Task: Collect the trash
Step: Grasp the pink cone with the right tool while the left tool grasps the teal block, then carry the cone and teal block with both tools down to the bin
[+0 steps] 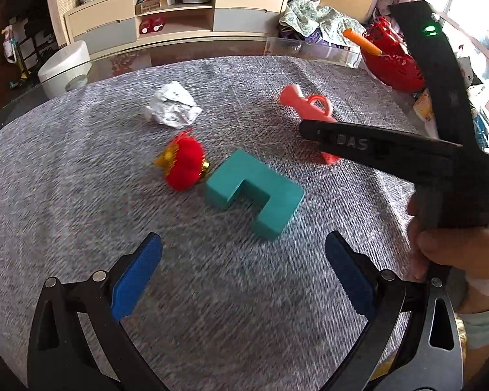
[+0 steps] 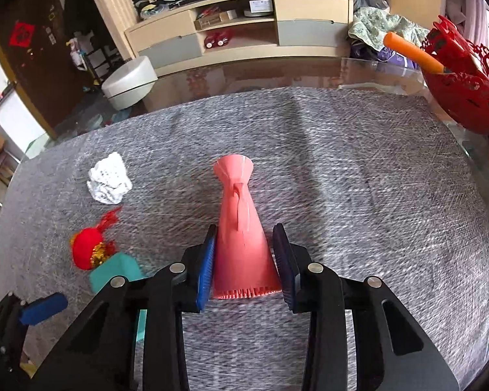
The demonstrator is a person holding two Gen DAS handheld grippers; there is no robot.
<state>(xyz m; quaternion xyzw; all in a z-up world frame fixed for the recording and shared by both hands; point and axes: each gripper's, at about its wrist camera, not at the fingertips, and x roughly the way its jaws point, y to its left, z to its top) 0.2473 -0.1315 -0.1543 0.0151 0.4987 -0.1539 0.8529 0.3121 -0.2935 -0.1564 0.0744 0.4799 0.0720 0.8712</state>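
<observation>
On my right wrist camera the right gripper (image 2: 244,260) has its two blue pads on either side of the wide end of a pink cone-shaped plastic toy (image 2: 241,228) lying on the grey mat (image 2: 375,195). The left pad looks to be touching the cone's side; the right pad seems just off it, though motion blur keeps me from being sure, so I cannot tell whether the claw is actually pinching. The cone's narrow flared mouth points away from me, and its ridged base is partly cut off behind the pads.

The trash I am after, a crumpled white paper ball (image 2: 109,182), sits well to the left of the cone, untouched. Nearer me on that side is a red plush ornament (image 2: 89,252) with gold trim, touching a teal block (image 2: 114,277) that my gripper body mostly hides.

From the left wrist camera, the left gripper (image 1: 243,270) is spread wide with nothing between its pads, above the mat short of the teal block (image 1: 254,192). The paper ball (image 1: 172,104) lies beyond the ornament (image 1: 182,163). The right tool's black body crosses this view and covers most of the pink toy (image 1: 306,104). A red openwork basket (image 1: 391,58) holding an orange stick stands at the far right edge, partly hidden.
</observation>
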